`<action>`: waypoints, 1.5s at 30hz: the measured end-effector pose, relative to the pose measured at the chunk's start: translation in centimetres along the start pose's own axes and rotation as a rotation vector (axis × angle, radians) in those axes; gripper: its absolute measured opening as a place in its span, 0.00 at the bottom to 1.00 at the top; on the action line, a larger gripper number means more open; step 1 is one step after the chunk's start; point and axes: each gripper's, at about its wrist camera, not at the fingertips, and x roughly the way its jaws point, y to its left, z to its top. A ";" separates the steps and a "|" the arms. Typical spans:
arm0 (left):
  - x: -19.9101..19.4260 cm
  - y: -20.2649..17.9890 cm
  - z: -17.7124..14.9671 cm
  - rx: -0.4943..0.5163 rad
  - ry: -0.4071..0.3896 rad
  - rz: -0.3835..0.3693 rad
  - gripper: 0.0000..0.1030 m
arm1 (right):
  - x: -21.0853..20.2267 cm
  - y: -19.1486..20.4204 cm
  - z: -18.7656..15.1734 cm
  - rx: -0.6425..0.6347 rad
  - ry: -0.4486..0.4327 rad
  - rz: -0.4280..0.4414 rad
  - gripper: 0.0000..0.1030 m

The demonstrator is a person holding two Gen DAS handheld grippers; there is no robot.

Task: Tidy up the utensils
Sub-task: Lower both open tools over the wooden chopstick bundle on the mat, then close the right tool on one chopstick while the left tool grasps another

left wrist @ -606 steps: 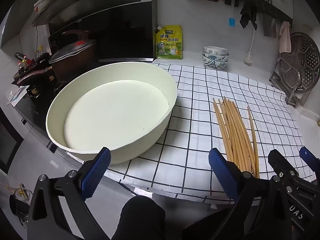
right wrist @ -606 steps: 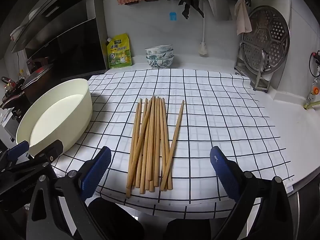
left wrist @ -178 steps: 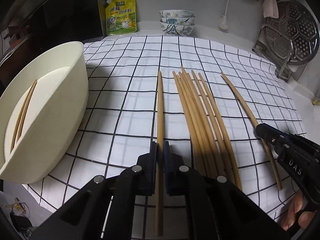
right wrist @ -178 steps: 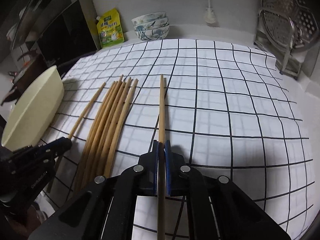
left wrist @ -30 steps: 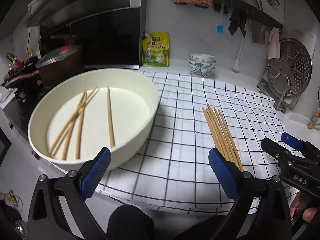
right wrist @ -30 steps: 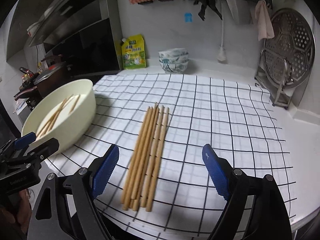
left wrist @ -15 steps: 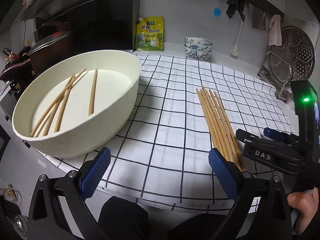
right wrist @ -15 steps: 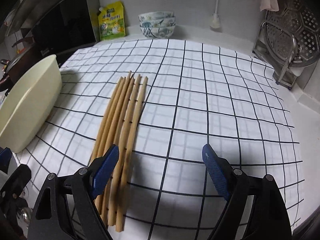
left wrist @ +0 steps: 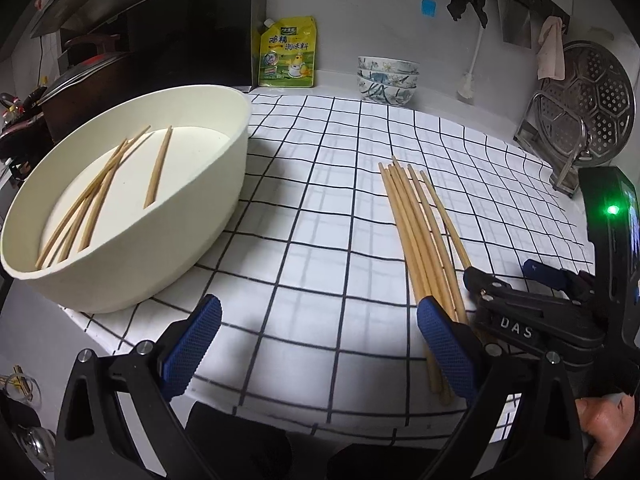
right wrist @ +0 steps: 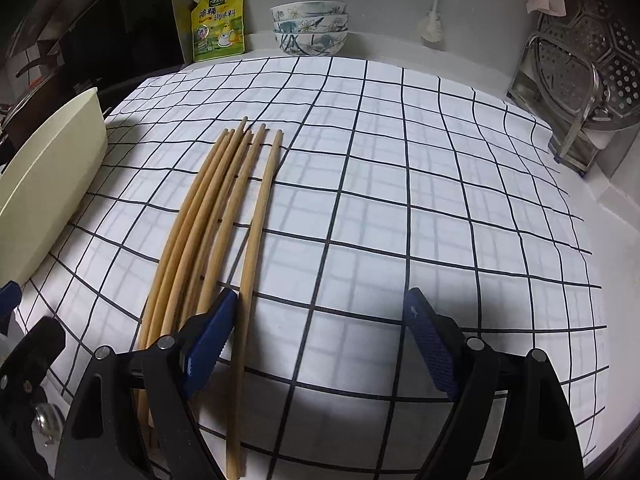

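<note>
Several wooden chopsticks (right wrist: 224, 216) lie side by side on the checked cloth (right wrist: 400, 184). My right gripper (right wrist: 320, 344) hangs open low over their near ends; its left pad (right wrist: 210, 340) sits between the rightmost chopstick (right wrist: 256, 240) and the others, and that chopstick lies inside the open jaws, untouched. In the left wrist view the same bundle of chopsticks (left wrist: 416, 232) lies at right, with the right gripper (left wrist: 516, 280) over its near end. My left gripper (left wrist: 320, 344) is open over bare cloth near the front edge. The cream basin (left wrist: 192, 240) at left holds several chopsticks (left wrist: 100, 192).
A yellow seasoning pouch (left wrist: 288, 54) and stacked patterned bowls (left wrist: 386, 80) stand at the back wall. A metal steamer rack (left wrist: 580, 120) stands at the back right. A dark pot (left wrist: 80, 80) sits on the stove at left. A hand (left wrist: 604, 420) holds the right gripper.
Both grippers have come down and forward toward the cloth. The right one now straddles the rightmost chopstick's near end; the basin and the bundle have not moved.
</note>
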 end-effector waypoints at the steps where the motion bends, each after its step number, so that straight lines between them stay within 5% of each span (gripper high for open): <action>1: 0.3 -0.2 0.2 -0.003 0.004 0.001 0.94 | 0.0 -0.3 0.0 0.005 0.001 0.002 0.79; 16: 4.8 -3.4 1.5 0.057 0.055 0.044 0.94 | -0.5 -4.8 -0.3 0.081 0.001 0.016 0.79; 39: 6.4 -3.3 1.8 0.040 0.105 0.096 0.95 | -0.4 -4.3 -0.2 0.060 -0.007 0.006 0.78; 42: 6.7 -3.6 2.3 0.045 0.108 0.092 0.90 | -0.3 -4.0 -0.2 0.042 -0.013 -0.031 0.78; 45: 6.7 -4.1 2.7 0.056 0.103 0.075 0.75 | -0.2 -3.8 -0.3 0.031 -0.018 -0.036 0.75</action>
